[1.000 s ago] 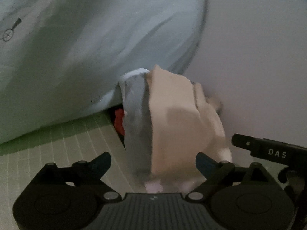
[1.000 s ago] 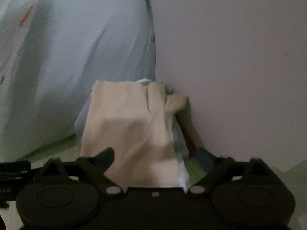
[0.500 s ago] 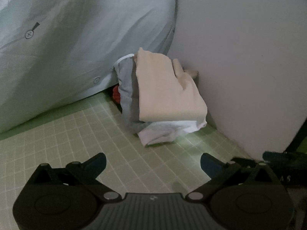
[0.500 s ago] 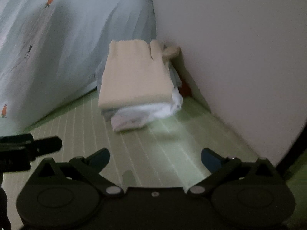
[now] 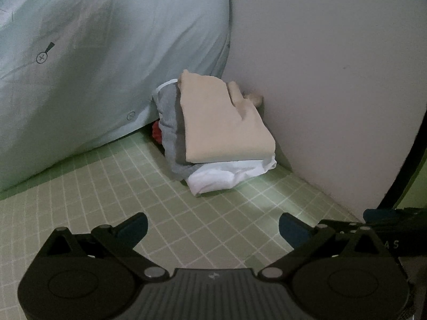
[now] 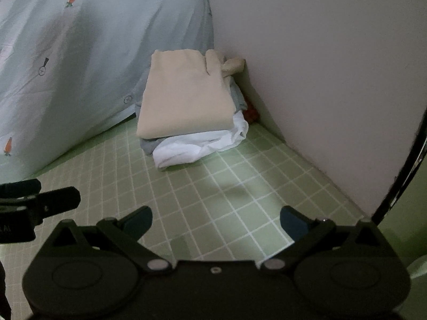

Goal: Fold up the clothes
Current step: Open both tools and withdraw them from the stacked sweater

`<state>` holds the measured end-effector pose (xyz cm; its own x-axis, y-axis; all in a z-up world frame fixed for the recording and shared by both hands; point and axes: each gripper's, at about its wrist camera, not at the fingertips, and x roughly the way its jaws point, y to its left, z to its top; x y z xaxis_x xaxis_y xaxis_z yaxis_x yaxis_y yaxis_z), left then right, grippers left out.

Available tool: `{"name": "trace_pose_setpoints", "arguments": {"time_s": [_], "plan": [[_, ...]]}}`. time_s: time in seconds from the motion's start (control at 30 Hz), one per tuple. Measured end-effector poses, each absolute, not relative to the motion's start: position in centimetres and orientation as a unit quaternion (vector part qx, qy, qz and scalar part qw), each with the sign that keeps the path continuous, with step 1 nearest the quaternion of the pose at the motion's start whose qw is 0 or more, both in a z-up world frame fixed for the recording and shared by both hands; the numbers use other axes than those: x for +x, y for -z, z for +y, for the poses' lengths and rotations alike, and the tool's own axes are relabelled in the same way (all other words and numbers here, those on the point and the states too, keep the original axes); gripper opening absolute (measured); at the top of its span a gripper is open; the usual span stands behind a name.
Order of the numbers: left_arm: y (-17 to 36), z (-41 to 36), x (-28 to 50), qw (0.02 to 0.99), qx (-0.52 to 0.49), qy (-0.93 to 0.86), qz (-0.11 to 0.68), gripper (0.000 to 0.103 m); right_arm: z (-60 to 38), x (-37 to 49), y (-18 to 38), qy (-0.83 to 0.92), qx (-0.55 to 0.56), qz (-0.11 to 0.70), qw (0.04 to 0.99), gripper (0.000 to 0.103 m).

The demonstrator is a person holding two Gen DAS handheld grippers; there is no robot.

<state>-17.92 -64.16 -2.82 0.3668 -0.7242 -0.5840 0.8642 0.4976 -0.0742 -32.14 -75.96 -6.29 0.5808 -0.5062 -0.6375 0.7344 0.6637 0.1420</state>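
A folded beige garment (image 5: pixel 224 122) (image 6: pixel 184 98) lies on top of a stack of folded clothes in the corner. Under it are a grey piece (image 5: pixel 170 133) and a white piece (image 5: pixel 229 176) (image 6: pixel 197 146); something red (image 5: pixel 157 134) shows behind. My left gripper (image 5: pixel 213 229) is open and empty, well back from the stack. My right gripper (image 6: pixel 216 221) is open and empty too, also back from the stack. The right gripper's body shows at the right edge of the left wrist view (image 5: pixel 387 229), and the left gripper's at the left edge of the right wrist view (image 6: pixel 34 205).
The stack sits on a green gridded sheet (image 5: pixel 149 186) (image 6: pixel 240 200). A big pale blue pillow with carrot prints (image 5: pixel 93 66) (image 6: pixel 80 66) leans at the left. A plain wall (image 5: pixel 333 80) (image 6: pixel 320 66) stands close at the right.
Both grippers have let go of the beige garment and drawn back from the stack. The beige garment now rests on top of the pile.
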Motion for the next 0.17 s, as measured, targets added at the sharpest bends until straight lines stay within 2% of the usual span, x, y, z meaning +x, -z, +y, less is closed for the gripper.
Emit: {"name": "trace_pose_setpoints", "arguments": {"time_s": [0.17], "plan": [[2.76,-64.09,-17.91,0.817,0.122,0.486,0.285,0.103,-75.95,-32.14,6.36,0.358,0.200,0.283,0.867,0.103]]}}
